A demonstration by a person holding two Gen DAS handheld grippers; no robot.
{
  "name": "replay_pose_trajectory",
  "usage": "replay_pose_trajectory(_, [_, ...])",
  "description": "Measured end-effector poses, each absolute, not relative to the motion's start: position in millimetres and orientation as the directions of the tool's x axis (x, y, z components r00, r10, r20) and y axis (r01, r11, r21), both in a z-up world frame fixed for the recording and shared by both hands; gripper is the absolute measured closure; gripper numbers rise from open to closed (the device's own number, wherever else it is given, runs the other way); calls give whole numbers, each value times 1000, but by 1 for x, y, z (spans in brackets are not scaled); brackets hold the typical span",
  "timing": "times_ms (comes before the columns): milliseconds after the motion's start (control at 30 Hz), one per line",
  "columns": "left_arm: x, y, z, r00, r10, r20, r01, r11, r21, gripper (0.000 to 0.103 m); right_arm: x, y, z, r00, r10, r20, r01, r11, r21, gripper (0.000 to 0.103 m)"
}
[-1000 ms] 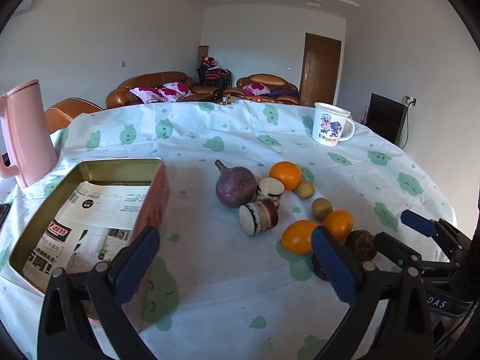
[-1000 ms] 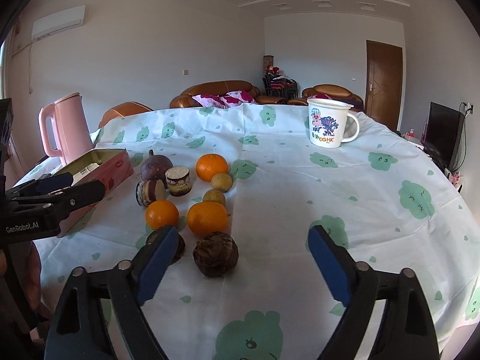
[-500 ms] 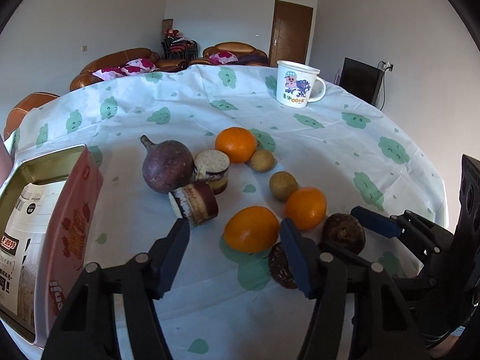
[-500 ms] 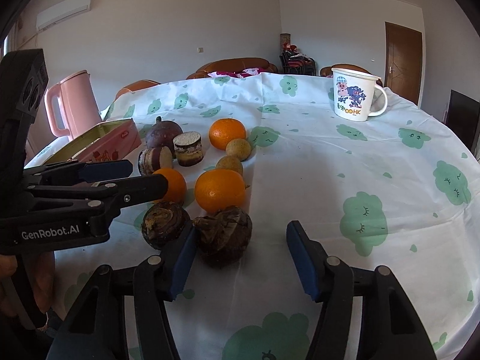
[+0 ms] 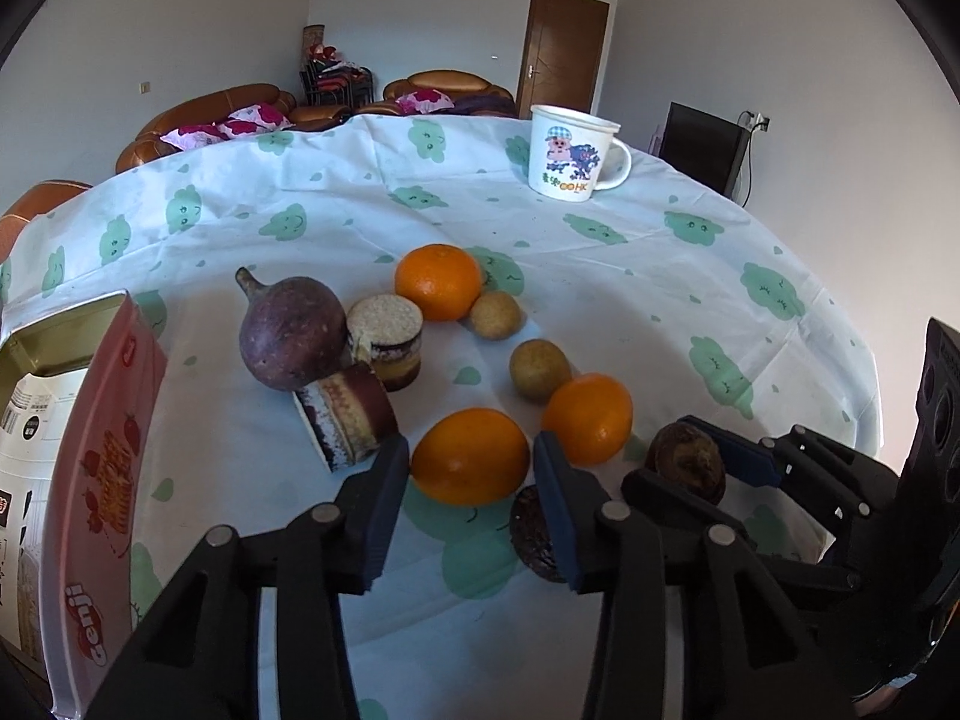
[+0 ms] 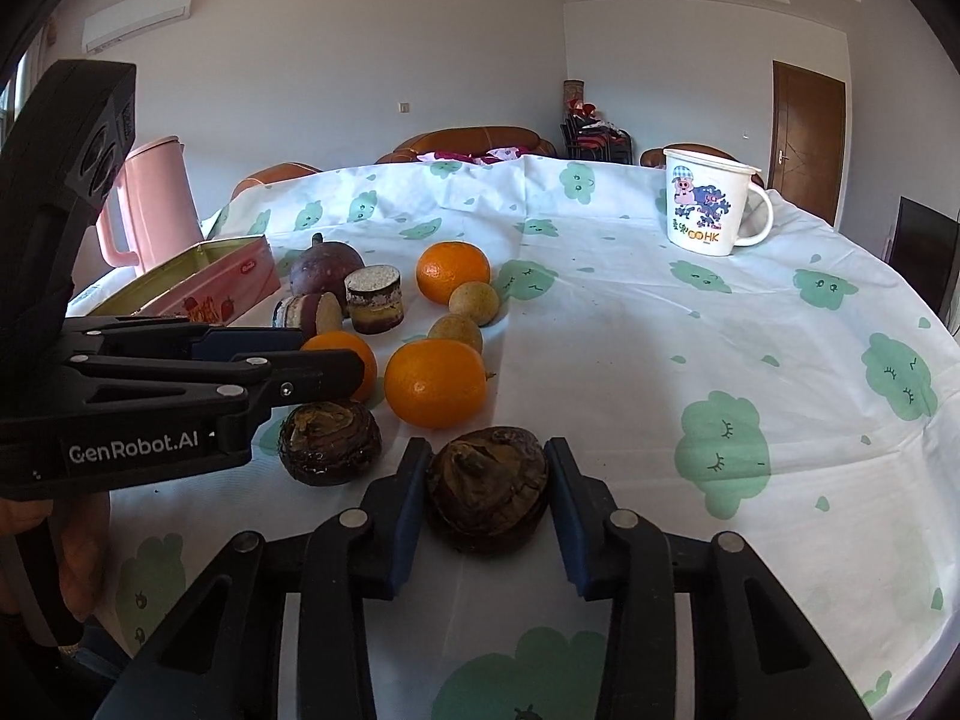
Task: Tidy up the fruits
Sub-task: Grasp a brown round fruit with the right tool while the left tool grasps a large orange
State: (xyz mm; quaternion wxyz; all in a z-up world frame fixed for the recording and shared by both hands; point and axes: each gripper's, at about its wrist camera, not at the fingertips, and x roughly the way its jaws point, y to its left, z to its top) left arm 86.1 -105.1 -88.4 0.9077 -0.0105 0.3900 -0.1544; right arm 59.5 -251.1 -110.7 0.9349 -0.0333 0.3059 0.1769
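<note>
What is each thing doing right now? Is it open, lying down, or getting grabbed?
Left tool: open, straddling an orange, contact unclear.
Right tool: around a dark brown fruit; grip unclear.
Second dark brown fruit: free on the cloth.
Pink tin: open, no lid.
Mug: upright.
Upright cake roll: standing on end.
Tipped cake roll: on its side.

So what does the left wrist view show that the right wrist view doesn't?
Only left: printed paper inside the tin, and a TV.
Only right: pink kettle, wall air conditioner, and the right gripper closing around a dark brown fruit.
Both: oranges, purple fruit, mug, left gripper around an orange.
</note>
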Motion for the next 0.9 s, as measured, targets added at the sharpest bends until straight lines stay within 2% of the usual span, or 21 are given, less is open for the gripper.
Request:
replay_pose_trajectory(67, [88, -101, -91, 634, -315, -706, 269, 946, -180, 55, 59, -251, -111, 752, 310, -581, -352, 935, 42, 62])
replay_pose_trajectory(100, [87, -102, -90, 636, -321, -702, 278, 944, -180, 59, 59, -251, -111, 753, 312, -579, -352, 935, 46, 62])
replay_pose_trajectory(200, [83, -106, -90, 649, -310, -695, 282, 946, -158, 61, 58, -252, -111, 754, 319, -574, -353, 934, 56, 62])
replay_pose_trajectory(900, [50, -96, -68, 797, -301, -523, 281, 952, -121, 61, 43, -255, -90, 806, 362, -468, -367, 926, 85, 62])
